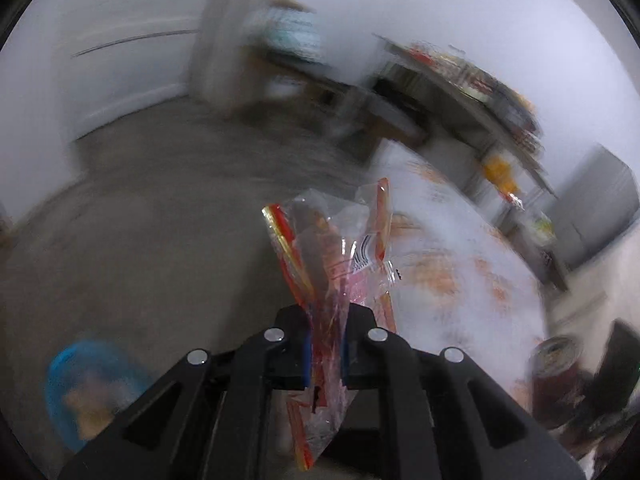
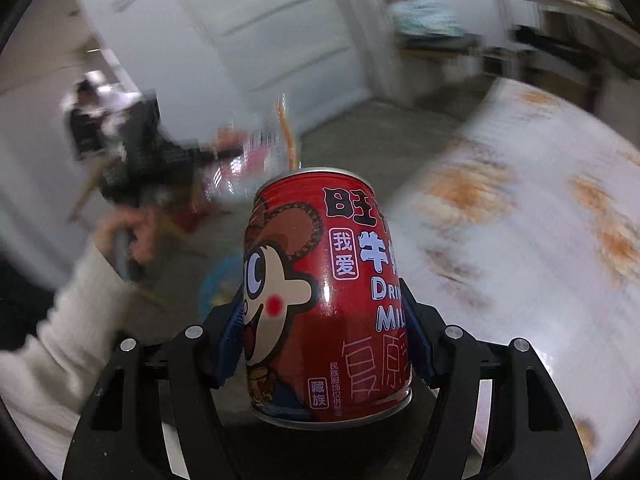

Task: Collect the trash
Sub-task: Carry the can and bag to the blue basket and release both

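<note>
My left gripper [image 1: 326, 354] is shut on a crumpled clear plastic wrapper [image 1: 332, 264] with red and orange stripes, held up in the air above the floor. My right gripper [image 2: 326, 344] is shut on a red milk drink can [image 2: 326, 292] with a cartoon face, held upright. The can also shows blurred at the lower right of the left wrist view [image 1: 556, 380]. The wrapper and left gripper show blurred in the right wrist view [image 2: 256, 148], left of the can.
A blue bin [image 1: 86, 388] sits on the grey floor at lower left; it also shows behind the can [image 2: 218, 284]. A table with a white, orange-patterned cloth [image 2: 520, 240] lies to the right. Shelves [image 1: 480, 92] and a white door [image 2: 280, 28] stand behind.
</note>
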The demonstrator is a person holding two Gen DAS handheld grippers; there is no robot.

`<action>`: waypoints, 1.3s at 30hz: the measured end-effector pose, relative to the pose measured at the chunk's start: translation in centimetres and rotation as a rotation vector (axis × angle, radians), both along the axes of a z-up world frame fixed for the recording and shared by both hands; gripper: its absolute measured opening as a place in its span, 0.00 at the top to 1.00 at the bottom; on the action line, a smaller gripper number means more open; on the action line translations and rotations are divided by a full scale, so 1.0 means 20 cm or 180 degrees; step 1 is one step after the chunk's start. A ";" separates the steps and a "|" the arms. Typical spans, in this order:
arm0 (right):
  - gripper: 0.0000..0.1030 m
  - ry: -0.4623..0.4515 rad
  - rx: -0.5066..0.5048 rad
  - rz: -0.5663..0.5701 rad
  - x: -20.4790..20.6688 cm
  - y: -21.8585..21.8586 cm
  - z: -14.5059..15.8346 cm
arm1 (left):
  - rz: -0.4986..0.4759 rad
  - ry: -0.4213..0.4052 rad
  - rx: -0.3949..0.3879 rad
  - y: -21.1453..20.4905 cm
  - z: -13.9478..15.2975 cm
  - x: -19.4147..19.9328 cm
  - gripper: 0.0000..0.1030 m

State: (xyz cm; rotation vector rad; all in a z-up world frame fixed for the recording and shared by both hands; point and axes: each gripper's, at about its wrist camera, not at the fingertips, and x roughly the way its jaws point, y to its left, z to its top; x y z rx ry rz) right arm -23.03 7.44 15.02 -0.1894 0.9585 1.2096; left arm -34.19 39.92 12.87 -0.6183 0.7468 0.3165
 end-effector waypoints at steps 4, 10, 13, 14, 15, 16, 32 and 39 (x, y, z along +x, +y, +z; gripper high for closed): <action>0.38 -0.0002 0.0005 0.0394 -0.19 0.38 0.01 | 0.0908 0.0278 -0.0309 0.39 -0.33 -0.63 0.91; 0.38 0.0333 -0.0229 0.0769 -0.37 0.87 -0.18 | 0.1752 0.0560 -0.0758 0.68 -0.84 -1.25 0.90; 0.38 0.0548 -0.0409 0.0830 -0.44 1.08 -0.31 | 0.1851 0.0727 -0.0950 0.72 -1.09 -1.31 0.89; 0.39 0.0620 -0.0477 0.0838 -0.46 1.16 -0.36 | 0.1894 0.0762 -0.1029 0.72 -1.18 -1.31 0.88; 0.40 0.0680 -0.0546 0.0872 -0.49 1.25 -0.42 | 0.1919 0.0768 -0.1094 0.74 -1.24 -1.33 0.87; 0.40 0.0718 -0.0617 0.0911 -0.55 1.33 -0.47 | 0.1933 0.0780 -0.1147 0.77 -1.30 -1.33 0.85; 0.37 0.1384 -0.1205 0.1207 -1.02 1.90 -1.16 | 0.1627 0.1698 -0.0574 0.64 -1.55 -1.24 0.09; 0.30 0.1518 -0.1551 0.1109 -1.05 1.99 -1.43 | 0.1833 0.1529 -0.0674 0.56 -1.49 -1.48 0.07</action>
